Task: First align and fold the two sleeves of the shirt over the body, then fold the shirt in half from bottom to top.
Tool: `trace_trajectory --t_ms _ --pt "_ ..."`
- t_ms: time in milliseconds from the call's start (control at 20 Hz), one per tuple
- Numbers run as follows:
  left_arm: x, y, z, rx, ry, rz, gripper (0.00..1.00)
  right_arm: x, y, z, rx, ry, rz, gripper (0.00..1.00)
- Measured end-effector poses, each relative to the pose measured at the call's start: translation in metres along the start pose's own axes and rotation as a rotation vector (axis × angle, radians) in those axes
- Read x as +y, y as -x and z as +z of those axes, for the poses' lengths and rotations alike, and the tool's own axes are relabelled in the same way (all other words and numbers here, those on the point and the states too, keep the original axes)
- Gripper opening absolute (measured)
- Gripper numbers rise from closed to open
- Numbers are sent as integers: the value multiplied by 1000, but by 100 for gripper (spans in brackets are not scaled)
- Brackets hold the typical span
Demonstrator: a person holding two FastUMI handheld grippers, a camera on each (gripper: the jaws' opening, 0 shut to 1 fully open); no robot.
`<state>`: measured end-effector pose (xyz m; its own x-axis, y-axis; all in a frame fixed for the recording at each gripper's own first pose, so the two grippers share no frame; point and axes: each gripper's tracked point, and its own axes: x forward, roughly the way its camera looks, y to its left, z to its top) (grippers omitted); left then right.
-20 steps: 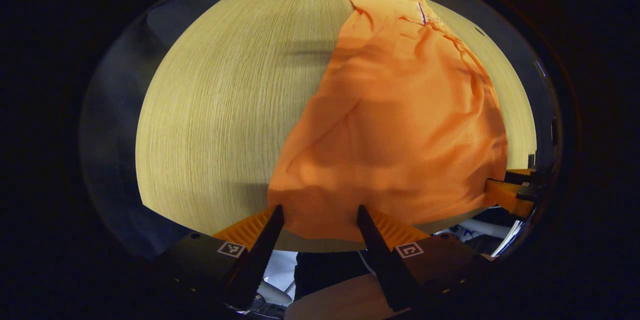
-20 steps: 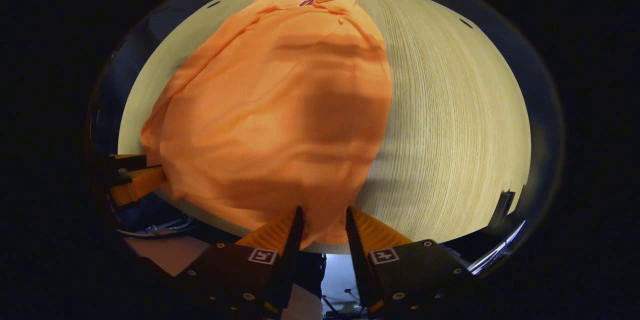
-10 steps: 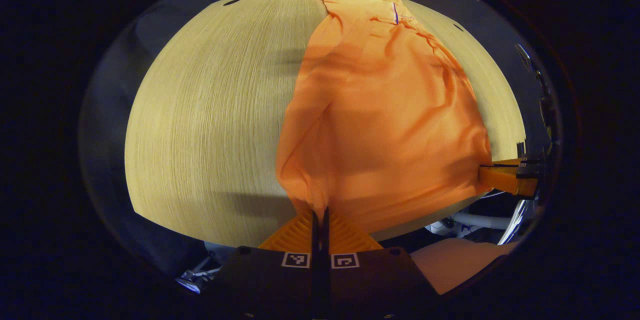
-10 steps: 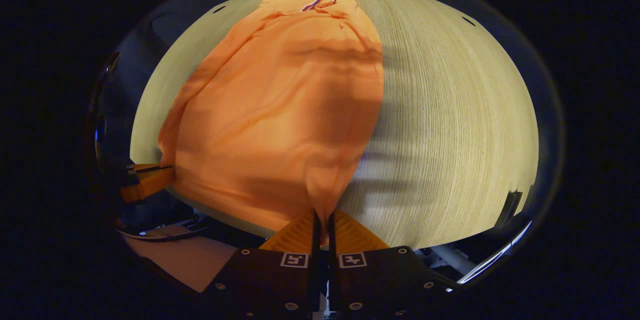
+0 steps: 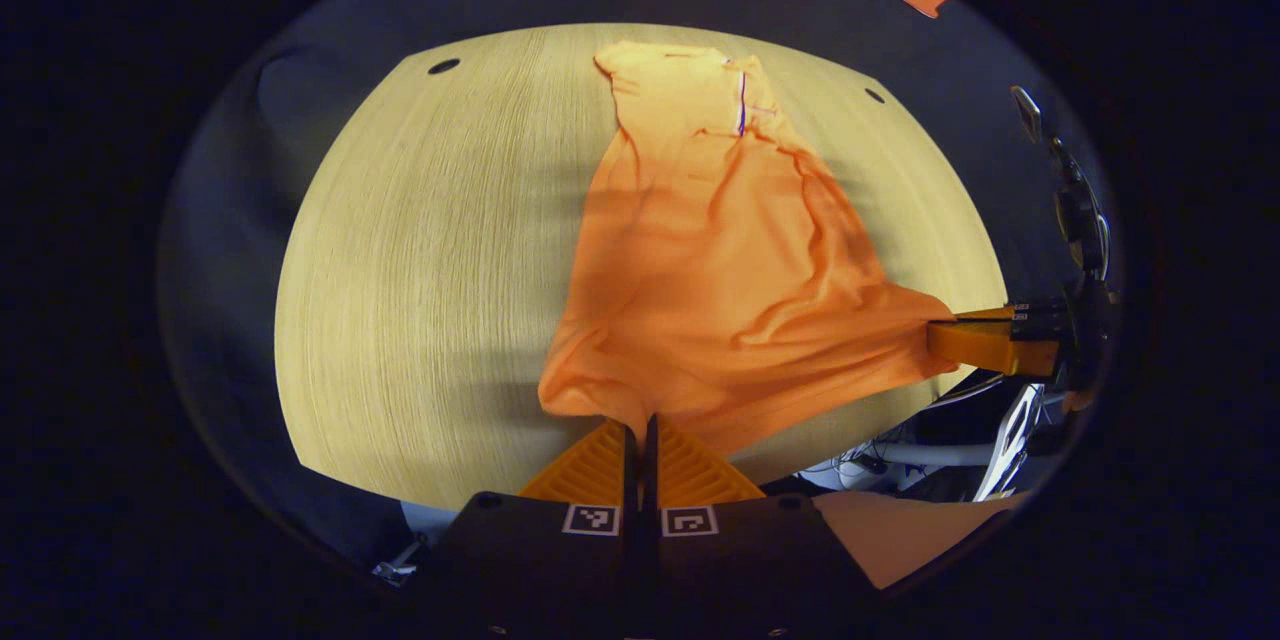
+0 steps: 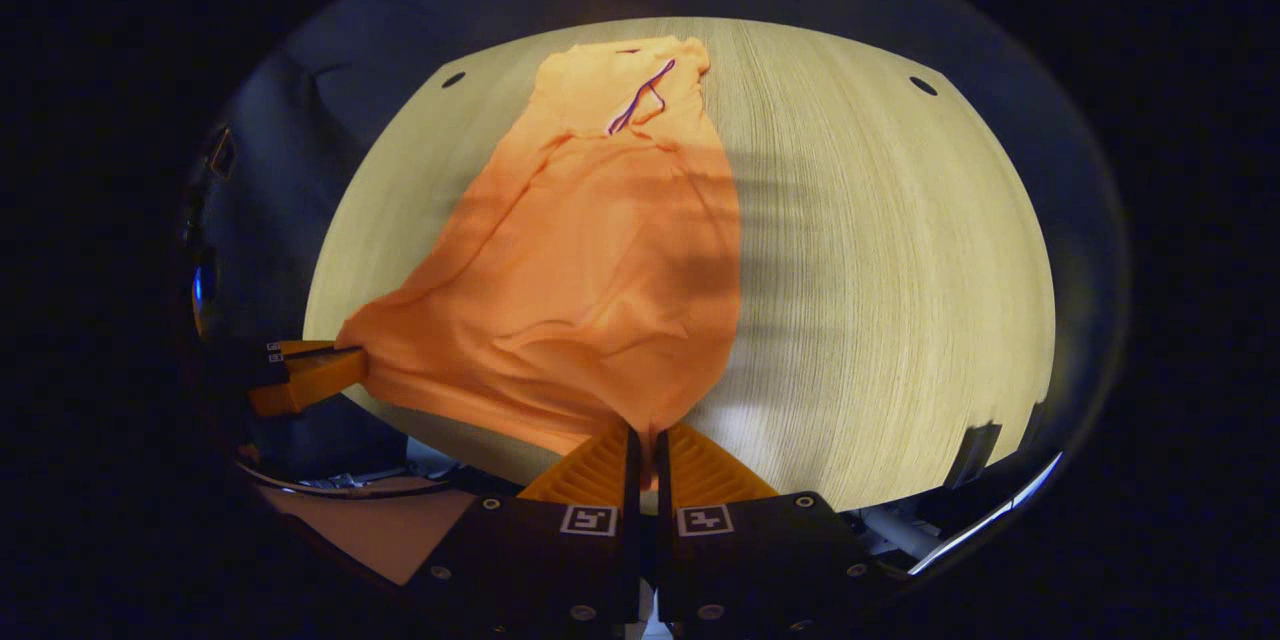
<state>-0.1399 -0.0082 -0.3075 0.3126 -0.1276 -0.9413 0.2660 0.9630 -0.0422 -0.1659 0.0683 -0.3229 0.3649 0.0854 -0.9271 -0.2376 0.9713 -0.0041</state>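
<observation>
You are holding the shirt (image 5: 720, 260) hem, left gripper (image 5: 640, 430) and right gripper (image 6: 645, 440) both clamped on it; bottom-to-top fold is starting: carry both corners forward toward the collar.

I'm seeing the thin, matt orange cloth shirt (image 5: 720, 290) creasing softly ahead of my left claw, lying on the pale, fine-grained matt wooden table (image 5: 420, 270) showing beside it.
</observation>
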Motion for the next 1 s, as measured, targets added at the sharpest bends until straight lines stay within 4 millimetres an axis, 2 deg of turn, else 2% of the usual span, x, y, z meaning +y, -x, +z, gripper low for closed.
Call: trace_trajectory --t_ms 150,550,850,1000 --pt "0 5 34 -61 -14 -4 1 -7 14 35 -64 -13 1 7" --pt "5 8 121 -185 -37 -5 1 -16 35 123 -179 9 -10 8" --pt "12 13 198 -292 -71 24 1 -22 38 186 -242 -8 -4 7" --pt "13 8 228 -315 -74 20 1 -28 36 215 -269 0 -14 8"
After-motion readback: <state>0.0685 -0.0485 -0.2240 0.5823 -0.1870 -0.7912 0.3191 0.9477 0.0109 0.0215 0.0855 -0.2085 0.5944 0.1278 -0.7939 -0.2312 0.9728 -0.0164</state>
